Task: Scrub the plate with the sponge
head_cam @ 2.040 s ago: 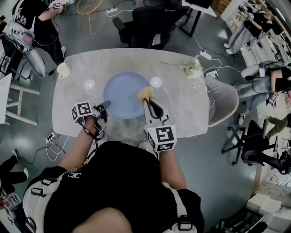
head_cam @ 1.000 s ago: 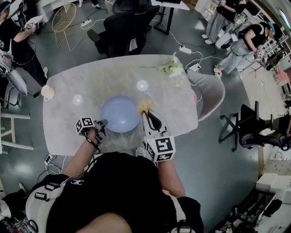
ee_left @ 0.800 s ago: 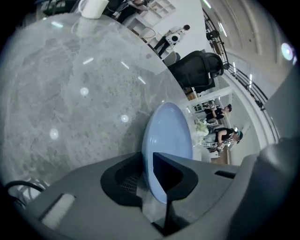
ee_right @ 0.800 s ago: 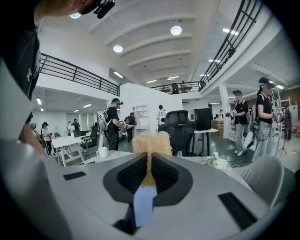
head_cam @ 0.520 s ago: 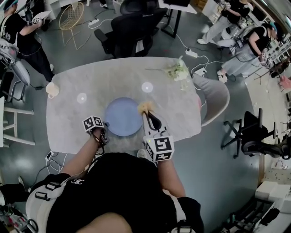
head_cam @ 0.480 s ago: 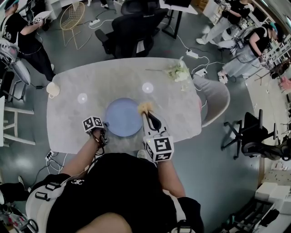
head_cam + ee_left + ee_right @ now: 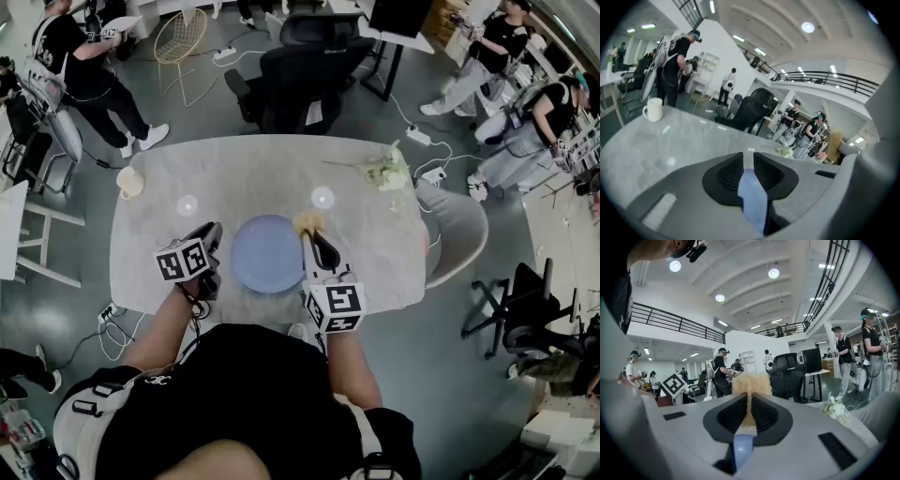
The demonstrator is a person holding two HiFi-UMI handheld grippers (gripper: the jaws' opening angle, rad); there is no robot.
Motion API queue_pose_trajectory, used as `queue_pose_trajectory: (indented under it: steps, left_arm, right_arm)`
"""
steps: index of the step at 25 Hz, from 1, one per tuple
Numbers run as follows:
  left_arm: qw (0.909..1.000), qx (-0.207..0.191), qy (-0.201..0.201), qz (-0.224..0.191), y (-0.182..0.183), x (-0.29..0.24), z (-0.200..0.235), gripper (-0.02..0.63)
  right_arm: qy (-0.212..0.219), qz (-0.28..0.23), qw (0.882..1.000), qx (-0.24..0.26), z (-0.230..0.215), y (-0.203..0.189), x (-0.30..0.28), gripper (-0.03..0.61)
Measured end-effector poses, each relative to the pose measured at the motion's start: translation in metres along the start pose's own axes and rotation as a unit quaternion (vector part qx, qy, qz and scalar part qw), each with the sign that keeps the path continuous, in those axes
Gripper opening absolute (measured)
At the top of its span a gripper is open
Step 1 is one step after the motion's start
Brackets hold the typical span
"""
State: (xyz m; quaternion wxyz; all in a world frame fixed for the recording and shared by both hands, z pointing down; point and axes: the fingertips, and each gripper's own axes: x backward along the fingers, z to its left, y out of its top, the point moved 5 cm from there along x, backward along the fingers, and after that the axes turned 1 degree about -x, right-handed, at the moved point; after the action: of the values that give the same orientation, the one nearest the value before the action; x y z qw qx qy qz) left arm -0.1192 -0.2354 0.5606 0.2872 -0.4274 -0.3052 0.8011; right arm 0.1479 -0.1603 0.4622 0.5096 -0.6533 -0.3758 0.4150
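A round blue plate [image 7: 267,253] lies on the grey marble table [image 7: 159,187] just in front of me. My right gripper [image 7: 310,234] is shut on a yellow, fuzzy sponge [image 7: 307,222] at the plate's far right rim. In the right gripper view the sponge [image 7: 750,385] sticks up between the jaws of the right gripper [image 7: 750,411]. My left gripper [image 7: 214,231] hovers just left of the plate, jaws together. In the left gripper view only a thin slit shows at the left gripper [image 7: 747,164], with blue behind it. Nothing sits between those pads.
A white mug [image 7: 130,182] stands at the table's far left corner. White flowers [image 7: 386,172] lie at the far right. Two small clear round pieces [image 7: 187,204] [image 7: 322,197] sit beyond the plate. A black chair [image 7: 300,75] and a grey chair [image 7: 459,230] flank the table; people stand around.
My left gripper has come off the plate's near left rim and risen beside it. The right gripper still holds the sponge at the plate's right rim. My head view shifted.
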Motion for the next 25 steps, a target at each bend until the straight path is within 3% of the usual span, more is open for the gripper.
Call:
queue_pose_trajectory:
  steps: [4, 7, 10, 14, 20, 25]
  left_arm:
    - [0.9900, -0.092, -0.003, -0.107, 0.064, 0.034, -0.034, 0.063]
    - [0.9703, -0.165, 0.017, -0.175, 0.099, 0.064, -0.056, 0.048]
    - [0.9547, -0.202, 0.020, -0.218, 0.113, 0.092, -0.076, 0.019]
    - [0.9495, -0.211, 0.009, -0.232, 0.111, 0.107, -0.086, 0.006]
    - [0.9445, -0.224, 0.038, -0.237, 0.102, 0.112, -0.078, 0.005]
    - [0.9492, -0.220, 0.031, -0.223, 0.094, 0.112, -0.075, 0.006]
  right_arm:
    - [-0.001, -0.032, 0.999, 0.002, 0.003, 0.015, -0.011, 0.031]
    - [-0.009, -0.056, 0.998, 0.013, 0.007, 0.028, -0.016, 0.031]
    - [-0.015, -0.075, 0.997, 0.020, 0.013, 0.038, -0.018, 0.031]
    - [-0.020, -0.093, 0.995, 0.030, 0.017, 0.046, -0.021, 0.031]
    - [-0.022, -0.101, 0.994, 0.028, 0.019, 0.050, -0.021, 0.031]
    - [-0.018, -0.102, 0.994, 0.039, 0.024, 0.050, -0.020, 0.031]
